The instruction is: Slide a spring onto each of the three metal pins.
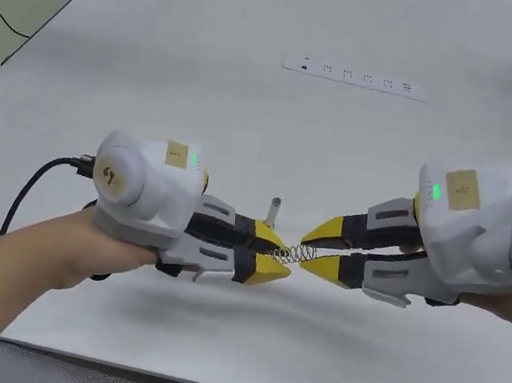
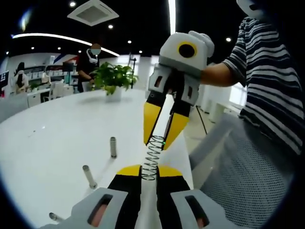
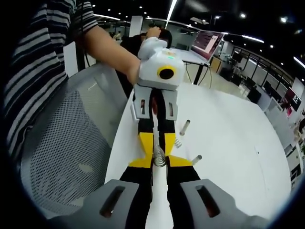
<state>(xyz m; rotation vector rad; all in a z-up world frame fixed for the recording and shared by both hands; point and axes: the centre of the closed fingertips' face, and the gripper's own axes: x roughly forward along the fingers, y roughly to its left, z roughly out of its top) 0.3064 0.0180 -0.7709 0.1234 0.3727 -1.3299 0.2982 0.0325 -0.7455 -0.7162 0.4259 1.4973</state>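
Jaws of the left gripper (image 1: 279,260) are closed to a point on one end of the spring (image 1: 294,254) in the head view, holding it in the air above the white tabletop (image 1: 203,81). The right gripper (image 1: 309,252) faces it, its jaws a little apart with the spring's other end between their yellow tips; I cannot tell whether they pinch it. One metal pin (image 1: 273,212) stands upright on the tabletop just behind the left gripper's tips. A power strip (image 1: 354,77) lies well beyond, and a black cable (image 1: 35,183) runs from the back of the left gripper.

From the left gripper view, its own jaws are shut on the spring (image 2: 153,155), which runs up to the right gripper (image 2: 160,140), whose tips sit to either side of the top coils. To the left, a metal pin (image 2: 113,147) stands on the tabletop, a second pin (image 2: 88,176) stands nearer, and a third pin (image 2: 54,217) is at the lower edge.

From the right gripper view, its own jaws stand narrowly apart with the spring (image 3: 159,156) between them, and the left gripper (image 3: 157,145) meets them from above. Two pins (image 3: 184,127) (image 3: 196,159) are on the tabletop to the right
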